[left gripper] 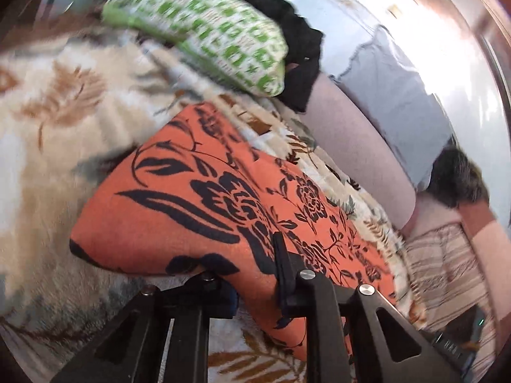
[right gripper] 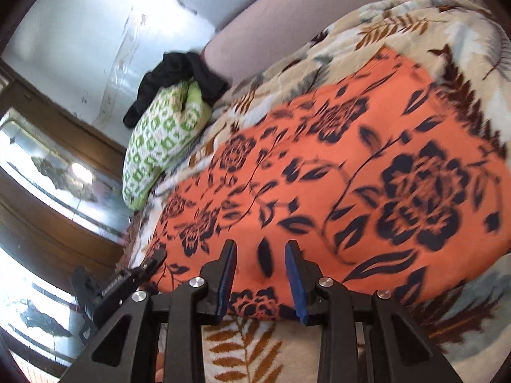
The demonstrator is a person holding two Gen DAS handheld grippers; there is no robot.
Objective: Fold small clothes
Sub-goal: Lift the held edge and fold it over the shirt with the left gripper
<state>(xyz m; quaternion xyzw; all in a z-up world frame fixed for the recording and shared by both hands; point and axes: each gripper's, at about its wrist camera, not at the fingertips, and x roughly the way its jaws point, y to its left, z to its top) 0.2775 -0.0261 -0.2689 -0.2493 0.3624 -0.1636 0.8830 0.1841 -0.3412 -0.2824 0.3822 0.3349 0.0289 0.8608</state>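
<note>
An orange garment with a black flower print (left gripper: 204, 204) lies on a leaf-patterned blanket (left gripper: 48, 121). In the left wrist view my left gripper (left gripper: 249, 271) has its fingers spread with the garment's near edge draped between them; one finger (left gripper: 282, 265) stands on top of the cloth, the other is under it. In the right wrist view the same garment (right gripper: 367, 172) spreads wide. My right gripper (right gripper: 262, 274) is open, its blue-padded fingers (right gripper: 295, 281) on either side of the garment's near edge. The left gripper's body (right gripper: 108, 290) shows at the lower left.
A green and white patterned cloth (left gripper: 204, 32) and a black garment (left gripper: 300, 41) lie at the blanket's far end, also in the right wrist view (right gripper: 159, 140). A pinkish bolster (left gripper: 357, 146) and pale pillow (left gripper: 399, 95) line the wall side. A wooden window frame (right gripper: 57, 146) stands at left.
</note>
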